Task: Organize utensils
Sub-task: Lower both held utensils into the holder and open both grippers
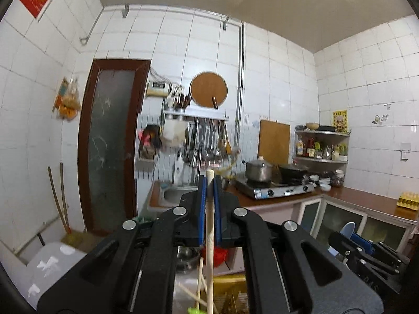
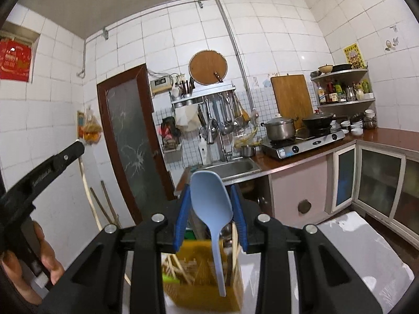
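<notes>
The chopstick [image 1: 209, 225] is pale, matt bare wood, held between blue ribbed rubbery pads [image 1: 202, 209] on the left gripper [image 1: 209, 187], whose body is matt black plastic with shiny metal pins; the spoon [image 2: 212, 209] is smooth light-blue plastic with a soft sheen, between the right gripper [image 2: 211, 210]'s blue pads; the holder [image 2: 204, 274] below looks like yellow plastic, blurred; the pot [image 2: 280, 128] and sink [image 2: 230, 168] are brushed steel; wall tiles [image 2: 183, 41] are glossy white; the round board [image 2: 208, 64] is matt wood.
</notes>
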`<state>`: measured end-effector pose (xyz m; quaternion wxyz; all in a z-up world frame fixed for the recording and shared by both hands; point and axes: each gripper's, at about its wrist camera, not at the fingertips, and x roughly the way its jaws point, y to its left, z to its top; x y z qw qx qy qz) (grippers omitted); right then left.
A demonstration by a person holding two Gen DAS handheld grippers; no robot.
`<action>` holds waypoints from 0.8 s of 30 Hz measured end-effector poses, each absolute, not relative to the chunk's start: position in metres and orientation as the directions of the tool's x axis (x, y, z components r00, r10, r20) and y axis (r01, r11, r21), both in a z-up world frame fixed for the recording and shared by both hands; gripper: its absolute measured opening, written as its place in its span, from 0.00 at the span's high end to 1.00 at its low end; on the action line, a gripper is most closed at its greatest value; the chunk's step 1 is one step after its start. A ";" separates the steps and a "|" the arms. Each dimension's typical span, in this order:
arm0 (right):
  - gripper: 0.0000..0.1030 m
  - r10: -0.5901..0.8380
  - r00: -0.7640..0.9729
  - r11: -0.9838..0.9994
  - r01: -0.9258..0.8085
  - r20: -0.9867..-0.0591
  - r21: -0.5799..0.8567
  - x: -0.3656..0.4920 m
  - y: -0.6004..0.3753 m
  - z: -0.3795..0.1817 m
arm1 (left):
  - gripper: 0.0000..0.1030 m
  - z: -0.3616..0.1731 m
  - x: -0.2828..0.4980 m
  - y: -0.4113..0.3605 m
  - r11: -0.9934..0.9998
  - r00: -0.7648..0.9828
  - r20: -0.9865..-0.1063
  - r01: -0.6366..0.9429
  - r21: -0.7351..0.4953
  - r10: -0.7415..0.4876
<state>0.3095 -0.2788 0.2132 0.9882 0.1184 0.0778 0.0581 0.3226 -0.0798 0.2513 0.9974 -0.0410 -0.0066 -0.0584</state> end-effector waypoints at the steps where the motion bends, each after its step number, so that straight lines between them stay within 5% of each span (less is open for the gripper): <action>1: 0.69 0.140 0.981 0.963 -0.104 -0.132 0.250 0.317 -0.280 0.213 | 0.96 0.251 0.326 -0.082 0.990 0.993 0.025 0.116 -0.078 -0.115; 11: 0.69 0.169 0.977 0.960 -0.133 -0.130 0.248 0.365 -0.273 0.175 | 0.96 0.212 0.382 -0.107 0.987 0.988 0.042 0.151 -0.046 -0.149; 24: 0.68 0.164 0.951 0.966 -0.100 -0.263 0.240 0.391 -0.271 0.116 | 0.91 0.148 0.429 -0.106 0.995 0.987 -0.124 0.100 -0.025 -0.102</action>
